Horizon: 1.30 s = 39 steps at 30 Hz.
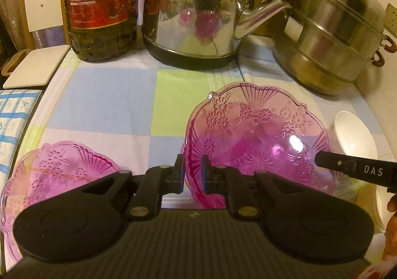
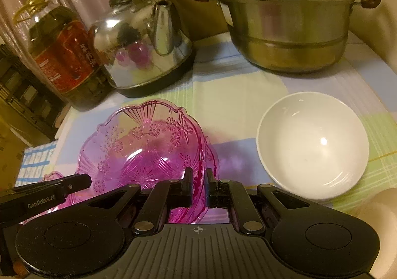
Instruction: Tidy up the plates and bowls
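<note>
You have the pink glass bowl (image 2: 146,145) pinched at opposite rim edges: the left gripper (image 1: 193,174) is nearly closed on its left rim, the right gripper (image 2: 199,186) nearly closed on its right rim. The bowl sits tilted, low over the checked tablecloth (image 1: 106,100); whether its base touches the cloth you cannot tell. Step in hand, by judgement: carrying this bowl to be nested. A second pink glass bowl (image 1: 49,169) lies to its left, a white bowl (image 2: 312,145) to its right, apart from it. Next move likely calls for keeping both grips level and lowering onto the matching pink one. Behind stand a steel kettle (image 1: 196,13), an oil bottle (image 1: 99,6) and a stacked steamer pot (image 1: 330,28). The second pink bowl is half hidden by the gripper body; the steamer's top is cut off in the right wrist view.
</note>
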Tool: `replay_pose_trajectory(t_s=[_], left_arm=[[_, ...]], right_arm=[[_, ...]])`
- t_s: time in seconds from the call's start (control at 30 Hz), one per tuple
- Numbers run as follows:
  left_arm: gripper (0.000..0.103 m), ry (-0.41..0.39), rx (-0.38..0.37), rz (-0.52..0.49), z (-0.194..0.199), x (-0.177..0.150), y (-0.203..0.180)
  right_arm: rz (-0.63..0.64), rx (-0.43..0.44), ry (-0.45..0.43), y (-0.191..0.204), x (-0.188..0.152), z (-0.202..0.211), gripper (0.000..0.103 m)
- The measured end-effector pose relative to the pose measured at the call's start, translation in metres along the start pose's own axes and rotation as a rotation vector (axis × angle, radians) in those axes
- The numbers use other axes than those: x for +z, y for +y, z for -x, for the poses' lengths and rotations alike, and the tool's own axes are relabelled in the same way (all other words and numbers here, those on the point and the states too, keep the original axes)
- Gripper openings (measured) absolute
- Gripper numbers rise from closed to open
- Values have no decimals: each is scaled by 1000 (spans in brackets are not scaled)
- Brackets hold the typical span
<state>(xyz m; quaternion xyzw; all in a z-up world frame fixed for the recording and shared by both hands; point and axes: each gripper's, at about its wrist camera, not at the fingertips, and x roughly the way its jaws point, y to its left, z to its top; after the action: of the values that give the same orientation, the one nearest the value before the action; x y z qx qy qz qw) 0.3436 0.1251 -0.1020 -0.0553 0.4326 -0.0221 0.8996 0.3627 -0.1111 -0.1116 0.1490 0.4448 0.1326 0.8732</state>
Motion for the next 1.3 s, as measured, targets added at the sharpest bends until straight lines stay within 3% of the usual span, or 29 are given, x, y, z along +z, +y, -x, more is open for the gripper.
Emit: replay_pose_trajectory(t_s=[0.4,0.6,0.77,1.17,1.23,1.3], left_arm=[[12,29,-3,-2,-21,5,4],[13,11,-9,-21,-19,7,5],[14,0,2,-28,-14,8,5],[21,-56,48,-74,37,-1,-3],[21,-55,53,-67,49,-7,-4],[22,-54,52,-57,60,-14,-4]], right_arm=[[-22,-25,41,-2,2,-21,9],[2,-76,17,-2,2,-19,9],[-4,-58,-2,-5,4,-12,9],[21,-20,-25,5,-3,24,11],[26,-2,-25,7,-7,34,13],[29,15,-26,9,-12,45,24]])
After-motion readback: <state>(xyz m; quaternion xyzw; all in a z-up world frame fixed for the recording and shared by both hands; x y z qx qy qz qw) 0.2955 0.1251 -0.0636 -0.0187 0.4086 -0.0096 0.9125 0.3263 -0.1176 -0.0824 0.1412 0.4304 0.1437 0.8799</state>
